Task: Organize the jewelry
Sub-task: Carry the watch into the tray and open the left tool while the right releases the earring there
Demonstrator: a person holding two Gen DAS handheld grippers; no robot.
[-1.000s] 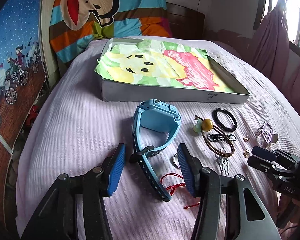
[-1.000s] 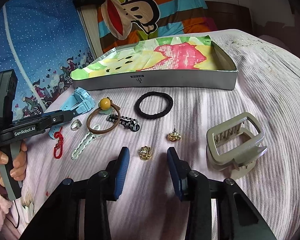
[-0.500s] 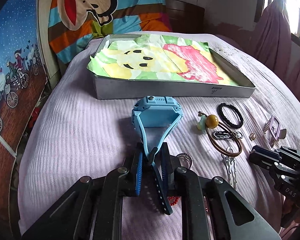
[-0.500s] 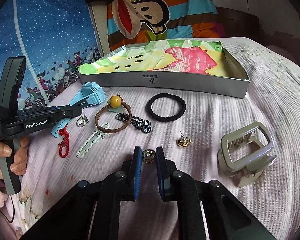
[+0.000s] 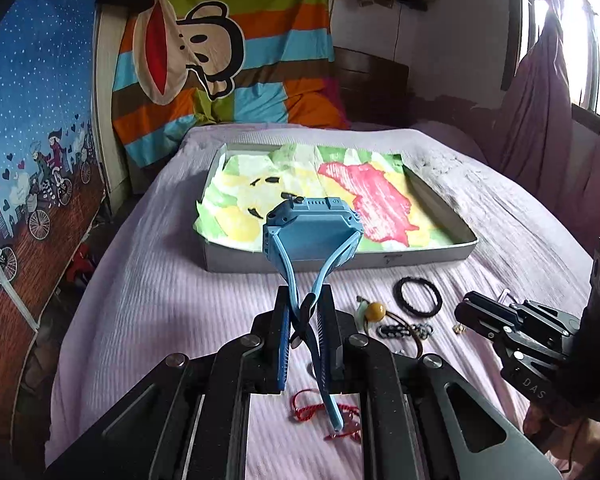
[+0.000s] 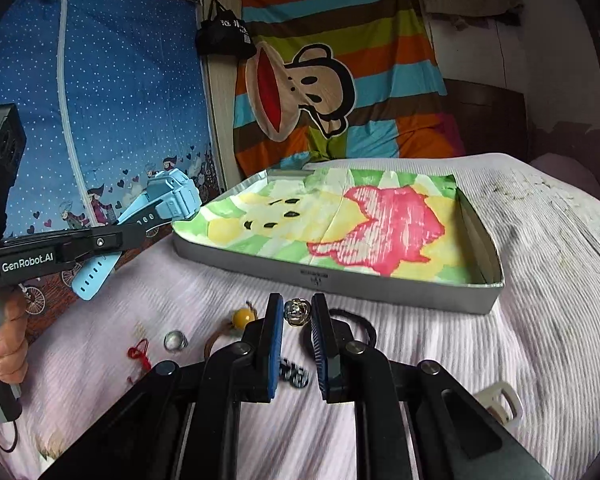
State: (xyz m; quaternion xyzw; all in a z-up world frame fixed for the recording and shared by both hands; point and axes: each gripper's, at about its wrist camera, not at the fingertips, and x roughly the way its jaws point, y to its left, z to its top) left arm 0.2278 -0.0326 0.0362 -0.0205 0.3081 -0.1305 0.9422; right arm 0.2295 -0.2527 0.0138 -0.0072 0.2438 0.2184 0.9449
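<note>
My left gripper [image 5: 303, 308] is shut on the strap of a blue watch [image 5: 312, 236] and holds it in the air in front of the grey tray [image 5: 428, 257]; the watch also shows in the right wrist view [image 6: 168, 196]. My right gripper [image 6: 297, 312] is shut on a small gold earring [image 6: 297, 311], lifted above the bed just short of the tray [image 6: 380, 284]. The tray is lined with a yellow, green and pink paper [image 5: 312, 192].
On the purple bedspread lie a black hair tie [image 5: 418, 296], a brown band with a yellow bead [image 5: 376, 310], a black-and-white clip [image 5: 404, 330], a red cord [image 5: 320, 408], a silver ring [image 6: 175, 340], another gold earring [image 5: 458, 329] and a grey claw clip [image 6: 500, 402].
Both grippers have risen from the bed. The left lifted the blue watch toward the tray. The right lifted the gold earring off the bedspread.
</note>
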